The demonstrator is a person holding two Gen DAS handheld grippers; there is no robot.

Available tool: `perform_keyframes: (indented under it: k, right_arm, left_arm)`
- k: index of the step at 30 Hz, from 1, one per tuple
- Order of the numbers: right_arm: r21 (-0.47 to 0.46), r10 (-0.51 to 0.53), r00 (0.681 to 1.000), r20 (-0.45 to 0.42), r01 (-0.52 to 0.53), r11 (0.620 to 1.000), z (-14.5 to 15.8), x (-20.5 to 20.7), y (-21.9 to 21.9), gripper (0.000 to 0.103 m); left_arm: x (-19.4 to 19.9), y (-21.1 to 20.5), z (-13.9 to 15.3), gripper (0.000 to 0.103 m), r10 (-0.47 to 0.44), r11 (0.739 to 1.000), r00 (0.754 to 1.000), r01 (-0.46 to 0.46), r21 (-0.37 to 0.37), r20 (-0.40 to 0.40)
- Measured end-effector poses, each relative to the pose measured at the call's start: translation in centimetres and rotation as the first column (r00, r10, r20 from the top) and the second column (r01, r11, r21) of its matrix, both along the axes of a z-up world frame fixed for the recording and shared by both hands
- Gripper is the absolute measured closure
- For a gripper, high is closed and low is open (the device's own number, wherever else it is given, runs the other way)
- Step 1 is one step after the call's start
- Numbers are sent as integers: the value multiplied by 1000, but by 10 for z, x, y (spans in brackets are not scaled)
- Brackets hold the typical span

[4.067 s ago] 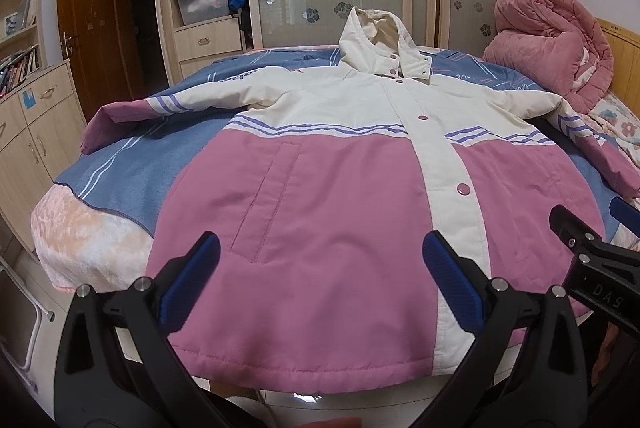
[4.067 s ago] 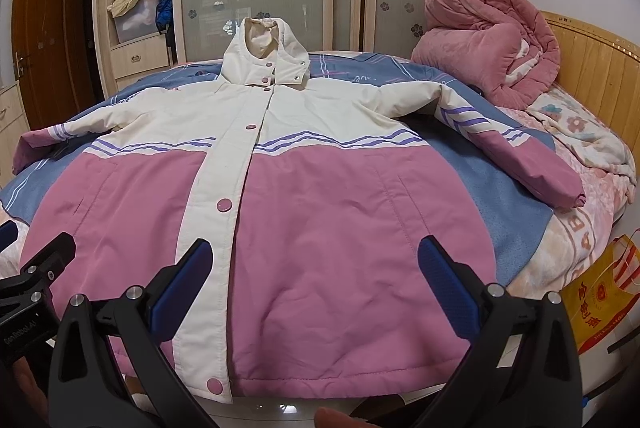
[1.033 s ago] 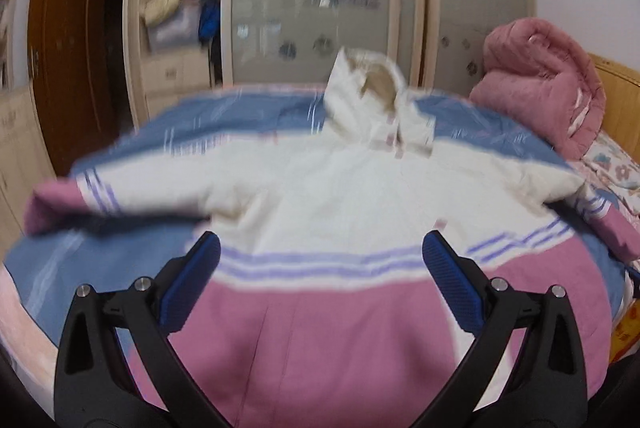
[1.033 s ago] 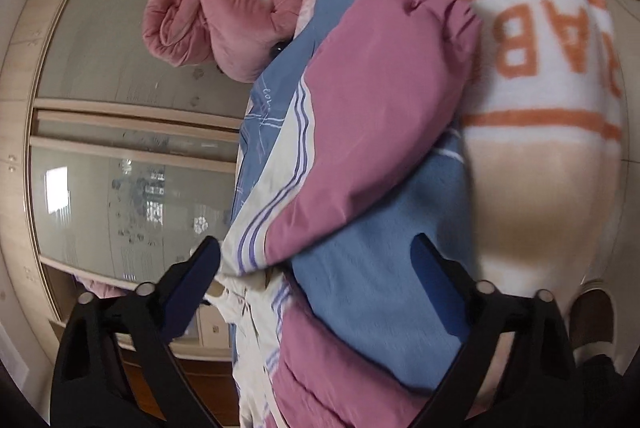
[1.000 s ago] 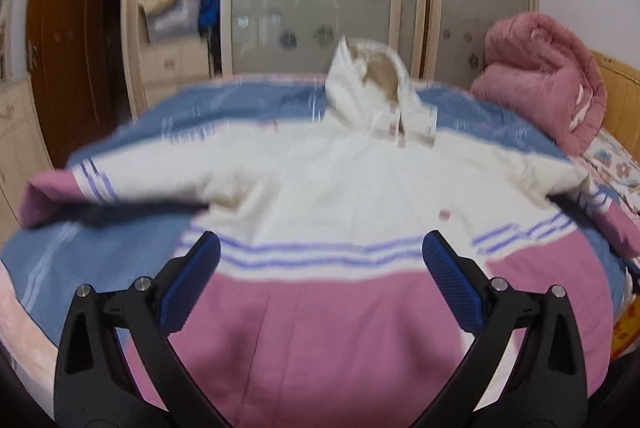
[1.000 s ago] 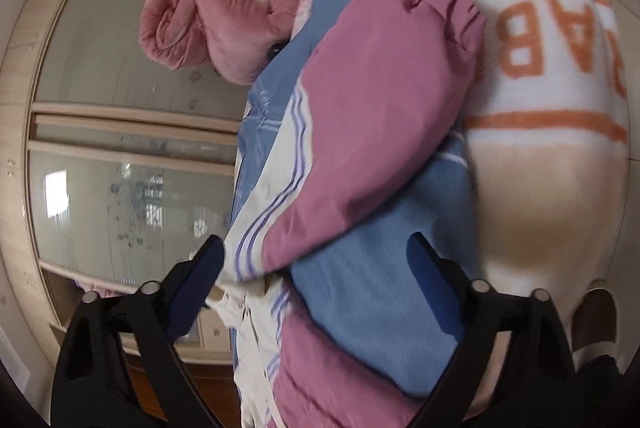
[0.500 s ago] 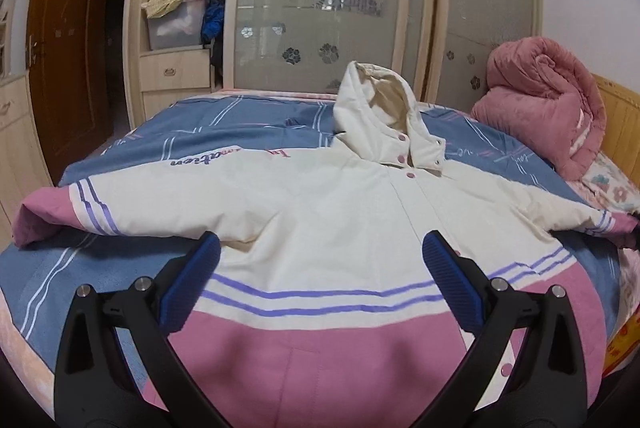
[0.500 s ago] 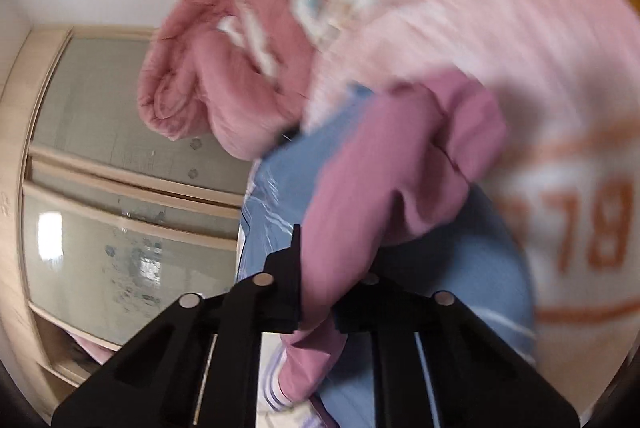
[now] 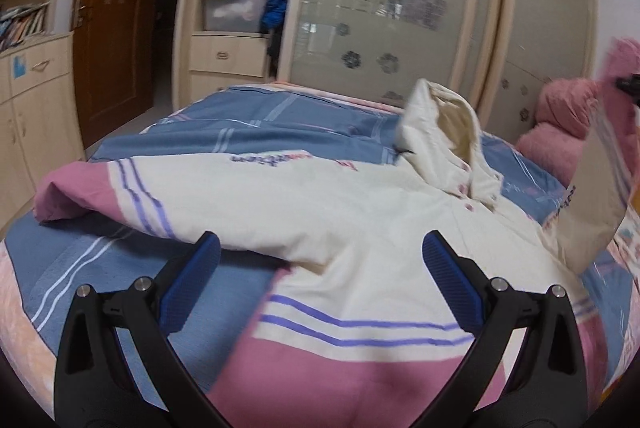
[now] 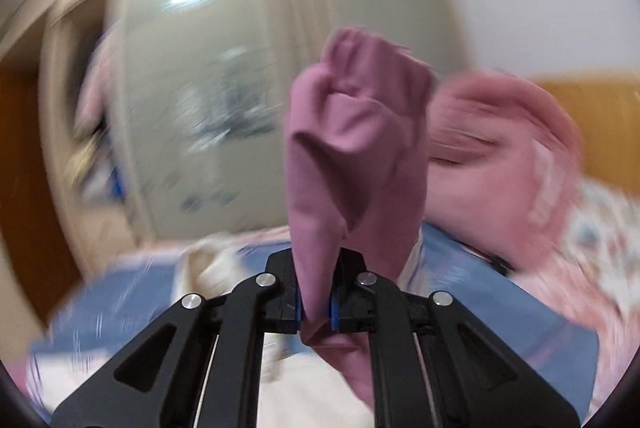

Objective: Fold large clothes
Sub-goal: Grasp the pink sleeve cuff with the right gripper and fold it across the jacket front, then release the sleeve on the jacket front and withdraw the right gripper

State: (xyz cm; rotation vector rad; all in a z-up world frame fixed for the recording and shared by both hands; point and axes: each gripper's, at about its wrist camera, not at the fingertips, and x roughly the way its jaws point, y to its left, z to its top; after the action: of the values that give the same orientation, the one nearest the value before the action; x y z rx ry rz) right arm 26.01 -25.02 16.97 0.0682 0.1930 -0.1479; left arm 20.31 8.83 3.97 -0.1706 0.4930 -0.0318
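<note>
**Right sleeve lifted off the bed, left sleeve still to go**

A large pink and cream hooded jacket point(image 9: 360, 228) lies front-up, spread across a bed point(image 9: 248, 132) with a blue striped cover. Its far-right sleeve point(image 10: 352, 156) is raised in the air: the right hand-held gripper point(image 10: 316, 312) has just clamped onto the pink cuff, and the cloth is pinched tightly between its blue pads. The other sleeve point(image 9: 120, 188) rests flat on the cover at the left, its pink cuff pointing away from the body. The left hand-held gripper point(image 9: 320, 280) hangs over the jacket's left underarm with its jaws wide apart and nothing between them.

The grip holds only a small fold of cuff, so the padded sleeve could slip free if swung quickly, or its weight could drag the body of the jacket out of line and spoil the fold.

Behind the bed stand a wardrobe point(image 9: 384, 28) with frosted doors and, at the right, a rolled pink quilt point(image 10: 500, 156). The right view is heavily blurred, the jacket's hem is cut off at the bottom, and the raised sleeve hides part of the right side.
</note>
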Motion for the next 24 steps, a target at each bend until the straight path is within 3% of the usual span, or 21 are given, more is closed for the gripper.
perform_keyframes:
  k: [4,6,9,11,12,14,17,21,24]
  right_arm:
    - [-161,164,971,-175,-193,968,-65,45,135,94]
    - [-186,204,934,-292,-265,946,-116,62,187,94]
    - [-167,226,848,-480,-341,925,-189,76,239,93]
    - [-178,220,817,-534,-363,915,-218,73,256,83]
    - [-194,214,819,-533,-365,911,-224,70,261,77]
    - [-222,190,830,-525,-349,911,-226,61,265,36]
    - [-192,195,842,-503,-329,924,-217,62,258,6]
    - [-75,323,812,-487,-407,910,-203,31,241,3]
    - [5,354,836,-419,-388,922,-184,-8,212,3]
  left_arm:
    - [8,26,3,2,66,997,998,-66,-37,1]
    - [9,38,4,2,94,994,996,-94,-55,0]
    - [9,51,6,2,123,991,992,-123,-52,5]
    - [9,56,8,2,141,990,990,-141,-31,10]
    - [9,59,8,2,143,989,990,-143,-29,6]
    - [9,64,8,2,144,989,990,-144,-41,-5]
    - [11,70,7,2,153,987,988,-155,-49,-25]
    - [12,72,6,2,149,988,988,-151,-45,-50]
    - [7,70,8,2,143,989,989,-145,-31,-40]
